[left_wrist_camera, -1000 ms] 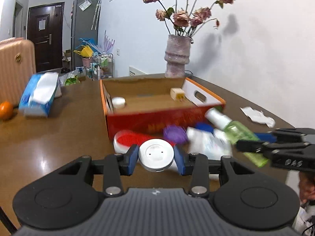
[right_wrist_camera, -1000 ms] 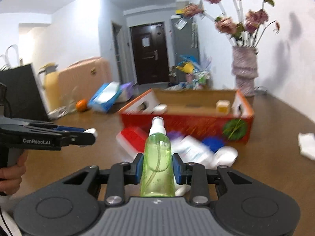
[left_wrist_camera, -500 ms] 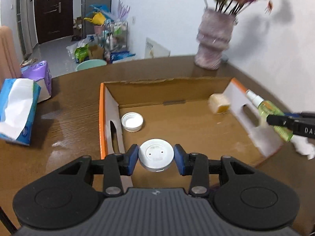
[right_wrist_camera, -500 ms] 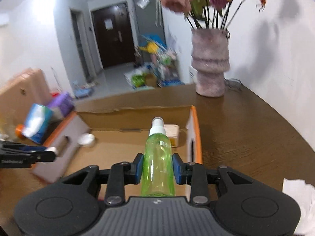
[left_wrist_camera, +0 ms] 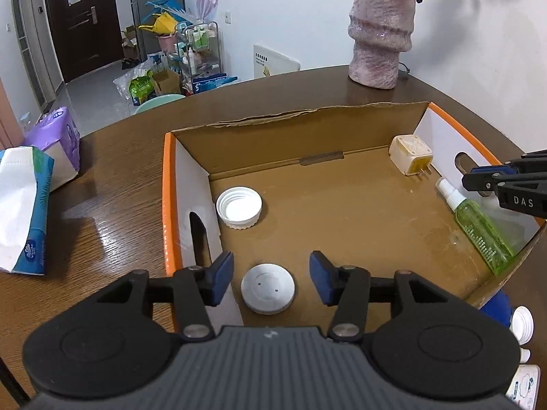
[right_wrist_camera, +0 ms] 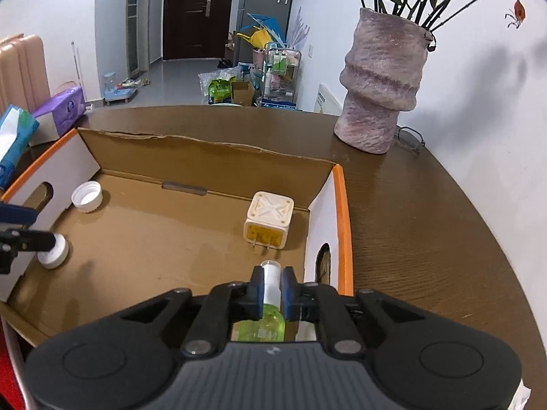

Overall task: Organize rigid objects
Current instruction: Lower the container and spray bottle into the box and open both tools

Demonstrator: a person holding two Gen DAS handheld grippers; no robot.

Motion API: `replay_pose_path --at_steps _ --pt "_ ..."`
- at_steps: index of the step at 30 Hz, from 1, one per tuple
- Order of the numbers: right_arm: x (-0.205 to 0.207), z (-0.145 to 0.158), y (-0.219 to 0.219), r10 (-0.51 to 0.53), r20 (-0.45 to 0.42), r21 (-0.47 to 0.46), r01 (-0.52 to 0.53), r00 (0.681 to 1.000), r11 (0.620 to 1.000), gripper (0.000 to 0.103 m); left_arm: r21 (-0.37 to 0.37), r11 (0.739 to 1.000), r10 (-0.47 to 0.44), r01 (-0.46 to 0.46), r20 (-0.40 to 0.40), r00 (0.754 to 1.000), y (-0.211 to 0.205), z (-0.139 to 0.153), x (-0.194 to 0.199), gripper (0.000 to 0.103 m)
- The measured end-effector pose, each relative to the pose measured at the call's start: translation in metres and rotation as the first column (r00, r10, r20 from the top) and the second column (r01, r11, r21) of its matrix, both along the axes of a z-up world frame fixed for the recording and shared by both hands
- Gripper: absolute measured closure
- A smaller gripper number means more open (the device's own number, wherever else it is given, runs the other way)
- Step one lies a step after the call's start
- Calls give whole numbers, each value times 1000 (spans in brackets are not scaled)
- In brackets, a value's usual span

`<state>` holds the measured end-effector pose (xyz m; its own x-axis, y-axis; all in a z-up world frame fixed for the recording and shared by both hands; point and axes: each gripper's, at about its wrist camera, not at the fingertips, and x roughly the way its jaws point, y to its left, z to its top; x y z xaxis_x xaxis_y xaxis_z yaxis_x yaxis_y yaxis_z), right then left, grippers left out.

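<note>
Released since the earlier frame, the white disc (left_wrist_camera: 267,288) lies in the cardboard box (left_wrist_camera: 170,184) between the wide-open left gripper (left_wrist_camera: 271,282); the green spray bottle (right_wrist_camera: 271,311), apparently resting on the floor, is pinched at its neck by the right gripper (right_wrist_camera: 272,288), so release and withdrawal are judged next.

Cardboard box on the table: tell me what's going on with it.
A person with a claw in each hand is sorting small items into the cardboard box. The left claw is open, and a white disc lies loose on the box floor between its fingers. The green spray bottle lies along the right wall. The right claw sits narrowly around its cap, but whether it grips is unclear. A white lid and a plug adapter are also inside.
</note>
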<state>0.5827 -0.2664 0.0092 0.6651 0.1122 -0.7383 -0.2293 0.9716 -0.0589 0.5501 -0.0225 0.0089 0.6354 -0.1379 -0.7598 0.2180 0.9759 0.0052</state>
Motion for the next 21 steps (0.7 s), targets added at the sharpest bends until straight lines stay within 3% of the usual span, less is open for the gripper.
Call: replay_pose_path --at_steps 8,15,21 --pt "3 12 -6 16 -72 62 -11 997 998 92 -12 1000 25 -25 -18 1000 5 15 -7 47" --pt "-30 29 -9 31 -43 74 -28 999 997 91 -2 1000 16 -16 16 1000 1 37 -40 42" --pt "-66 45 -12 38 -10 78 -38 999 996 83 1 1000 6 -6 64 998 -3 59 -80 38"
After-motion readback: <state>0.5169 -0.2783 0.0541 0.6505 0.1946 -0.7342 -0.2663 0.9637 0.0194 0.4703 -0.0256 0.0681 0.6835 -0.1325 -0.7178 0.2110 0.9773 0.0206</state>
